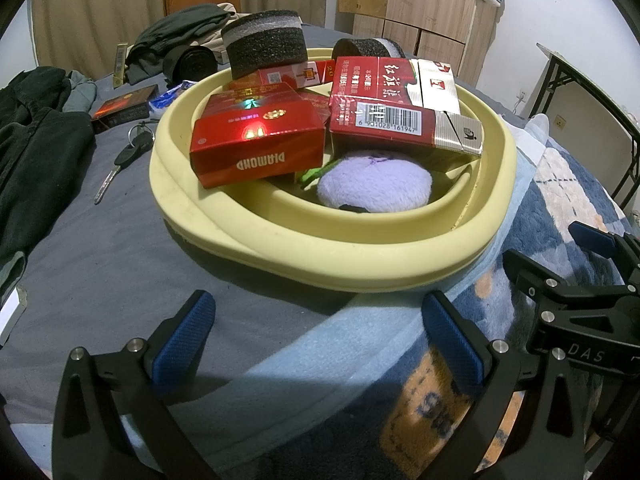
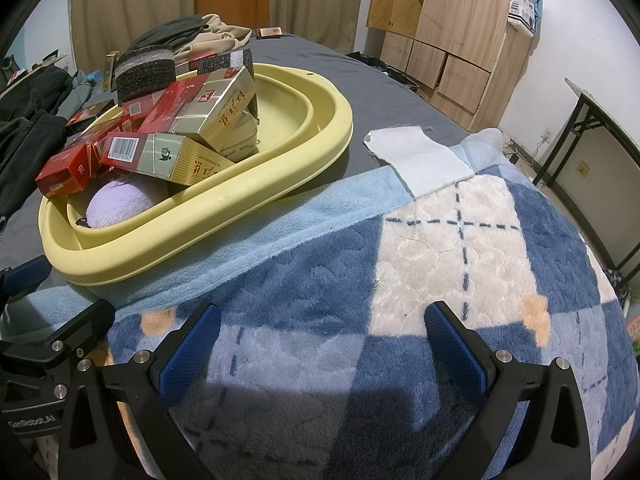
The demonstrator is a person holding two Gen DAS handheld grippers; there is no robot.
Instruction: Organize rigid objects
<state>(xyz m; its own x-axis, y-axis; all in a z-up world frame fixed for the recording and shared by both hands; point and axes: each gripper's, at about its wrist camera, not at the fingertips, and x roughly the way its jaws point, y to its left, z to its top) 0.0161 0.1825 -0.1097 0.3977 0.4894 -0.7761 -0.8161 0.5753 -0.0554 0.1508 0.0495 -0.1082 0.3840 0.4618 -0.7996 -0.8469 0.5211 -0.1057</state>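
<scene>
Yellow plastic made up the basin [image 1: 332, 264] that sat on the bed, its near rim lapping onto the blue checked blanket [image 2: 460, 264]; inside it lay a heap of red cigarette packs, with the Diamond pack [image 1: 256, 144] at about nine o'clock of the pile and the barcoded pack [image 1: 404, 128] at three o'clock, two black foam rolls [image 1: 262, 42] at twelve o'clock, and a lilac plush ball [image 1: 376, 184] at six o'clock; the left tool [image 1: 316, 336] hung with its blue pads spread wide and nothing between them, just short of the basin's near rim; the right tool [image 2: 324, 340] was equally wide and empty, over the blanket at about four o'clock of the basin; most rigid things seemed already gathered, so the step in hand looked like a pause between pickups; still outside the basin, at nine to ten o'clock in the left wrist view, lay a dark box [image 1: 120, 110] and a key [image 1: 124, 160] on the grey sheet; the next move would probably call for the left tool to swing out toward these, come down over the box's narrow sides, and close; the key, lying flat, would likely need a lower, more careful pinch.
</scene>
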